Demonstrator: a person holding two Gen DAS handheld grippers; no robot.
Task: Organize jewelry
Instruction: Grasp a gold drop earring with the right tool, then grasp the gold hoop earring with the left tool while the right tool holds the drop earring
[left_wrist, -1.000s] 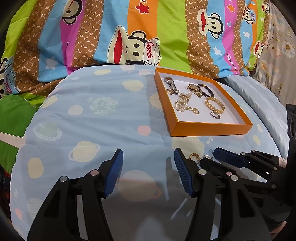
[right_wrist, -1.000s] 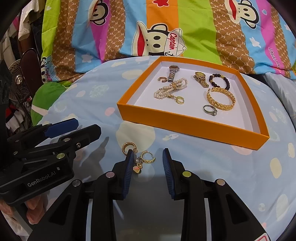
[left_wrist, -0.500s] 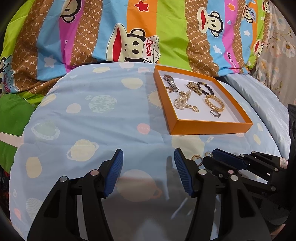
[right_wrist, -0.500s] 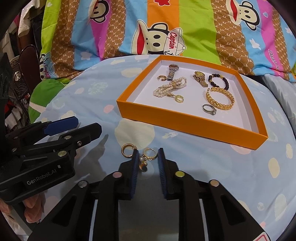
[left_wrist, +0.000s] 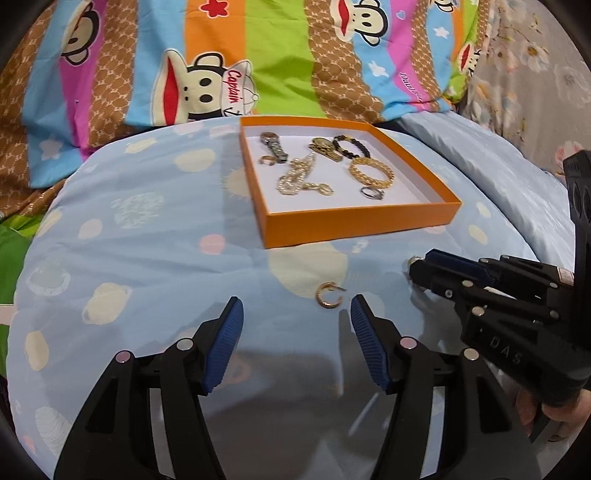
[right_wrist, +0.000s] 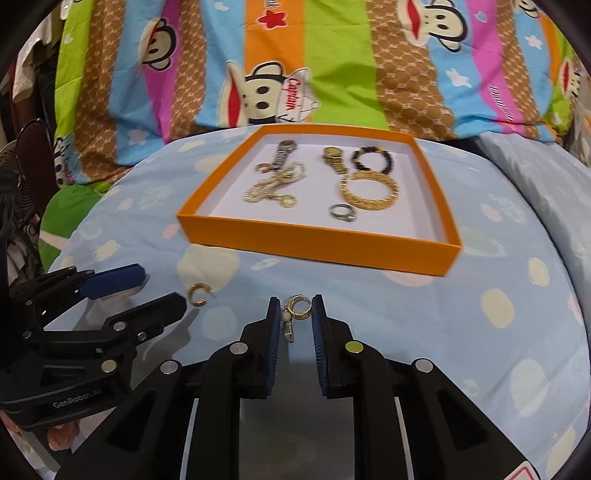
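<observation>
**Earring pinched, tray straight ahead**

Charm earring is held between the fingers of the right gripper, which have just been closing on it, charm hanging down. Left gripper is half open, empty; loose hoop lies just ahead. Farther off on the bed, orange tray is unobstructed.

one orange box sits on the blue quilt. inside it are two watches, one dark beaded bracelet, one gold chain bracelet, one pearl strand, one silver ring and two small gold hoops. outside the box there are two gold hoop earrings: one loose on the quilt, one with a dangling charm. two grippers are in view.
</observation>
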